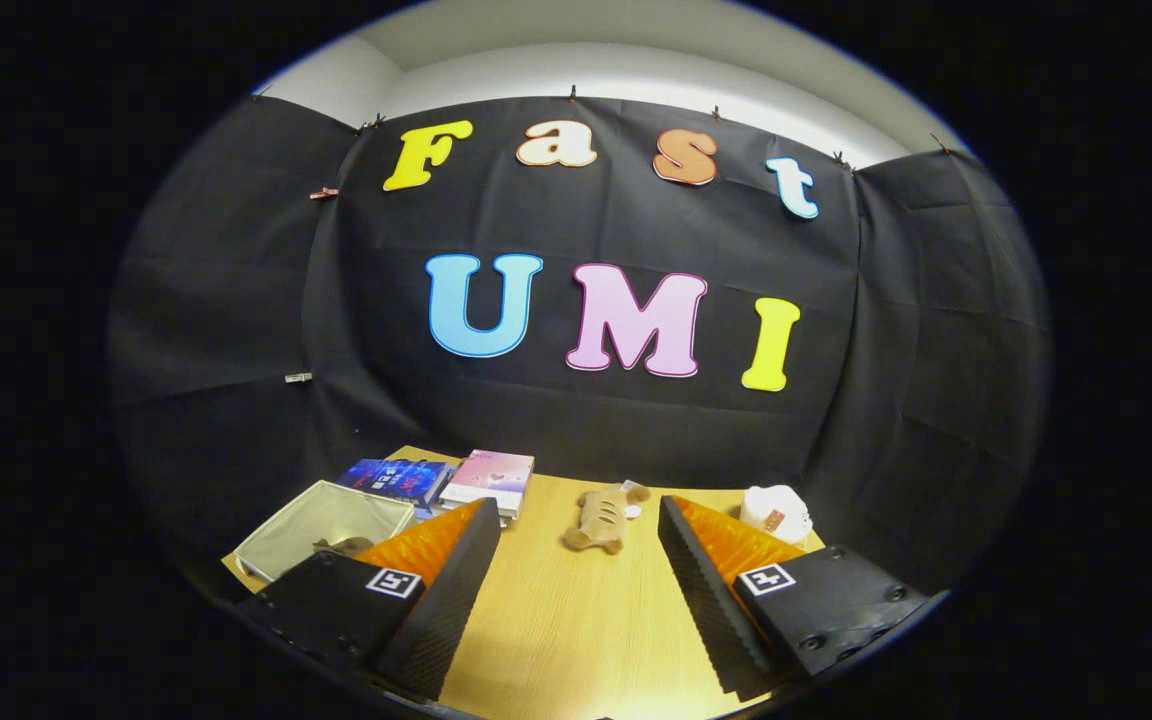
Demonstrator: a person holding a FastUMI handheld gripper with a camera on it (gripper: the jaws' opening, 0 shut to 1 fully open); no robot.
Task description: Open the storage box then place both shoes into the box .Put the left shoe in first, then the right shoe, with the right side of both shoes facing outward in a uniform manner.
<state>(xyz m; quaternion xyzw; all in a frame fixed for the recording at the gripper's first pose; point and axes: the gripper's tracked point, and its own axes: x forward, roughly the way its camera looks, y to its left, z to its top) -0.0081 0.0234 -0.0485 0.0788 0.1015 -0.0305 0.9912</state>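
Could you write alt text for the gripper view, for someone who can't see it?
The hand-held gripper is open over a wooden table, holding nothing. Beyond its fingers lie a brown plush toy, two books, a white object, and a pale open box.

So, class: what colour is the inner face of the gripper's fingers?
Orange, with black ribbed pads along the edge; the gripper hangs open over the wooden table, clearest in the gripper view.

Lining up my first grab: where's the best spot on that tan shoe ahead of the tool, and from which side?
The tan shoe lies on the wooden table just beyond the open tool, its length running away and to the right. Probably grip its narrow middle, across the width, coming straight forward and down. Its far end is too small to read. The open storage box sits left.
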